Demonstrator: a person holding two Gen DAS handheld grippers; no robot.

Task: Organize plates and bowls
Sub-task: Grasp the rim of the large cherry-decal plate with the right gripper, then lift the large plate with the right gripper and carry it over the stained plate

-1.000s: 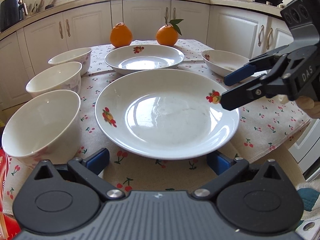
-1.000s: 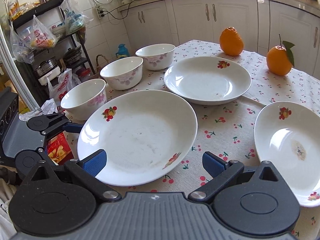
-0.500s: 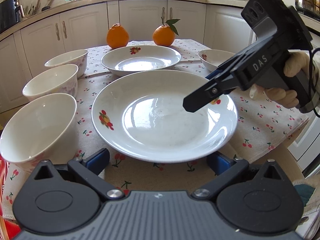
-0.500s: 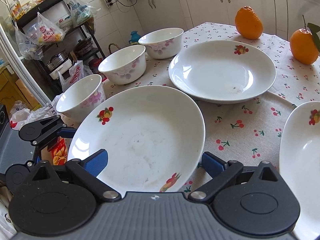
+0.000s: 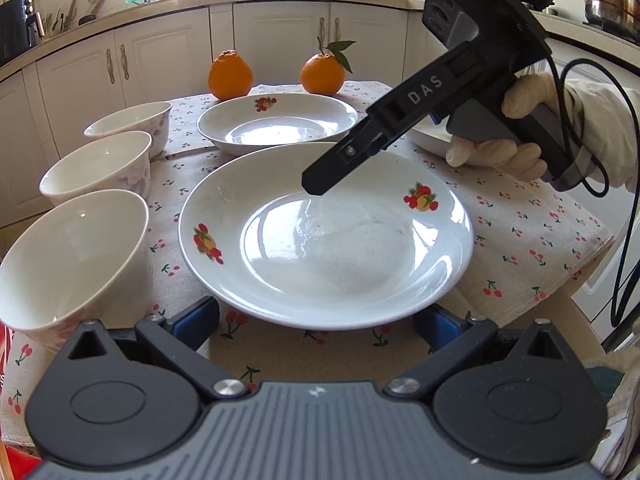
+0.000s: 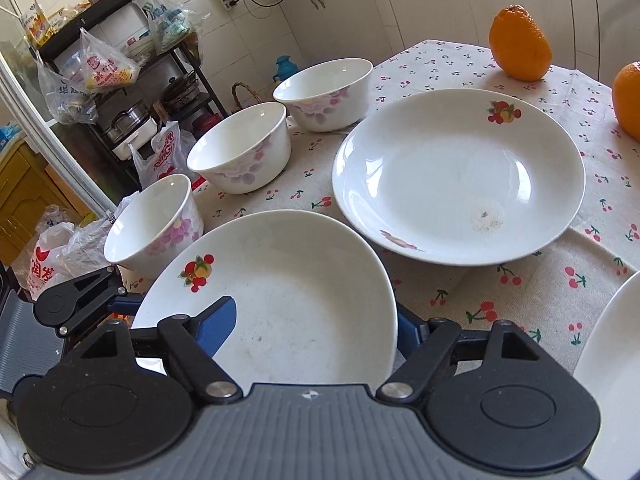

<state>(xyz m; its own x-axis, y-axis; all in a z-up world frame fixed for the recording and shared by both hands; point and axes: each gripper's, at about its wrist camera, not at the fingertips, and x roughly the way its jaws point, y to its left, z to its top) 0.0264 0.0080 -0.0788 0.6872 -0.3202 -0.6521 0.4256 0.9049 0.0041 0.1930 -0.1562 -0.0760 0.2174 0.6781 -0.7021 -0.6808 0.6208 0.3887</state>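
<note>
A large white plate (image 5: 328, 248) with fruit prints lies on the cherry-print cloth in front of me. My left gripper (image 5: 316, 322) stands open at its near rim, one pad on either side and neither touching. My right gripper (image 6: 312, 328) reaches over the same plate (image 6: 280, 280) from the far right. Its jaws are closing, with the plate's rim between them. One blue pad hangs over the plate's inside and the other sits outside the rim, and a gap still shows. Three white bowls (image 5: 68, 256) (image 5: 96, 172) (image 5: 128, 120) line the left side. A second plate (image 5: 276, 124) lies behind.
Two oranges (image 5: 230, 74) (image 5: 323, 74) sit at the table's far edge. A third plate (image 6: 612, 360) lies at the right, near the gloved hand (image 5: 496, 156) and its cable. White cabinets stand behind, and a rack with plastic bags (image 6: 104, 68) stands beyond the bowls.
My right gripper has moved left and in over the large plate, and its jaws have narrowed around the rim. The left gripper and the dishes have stayed put.
</note>
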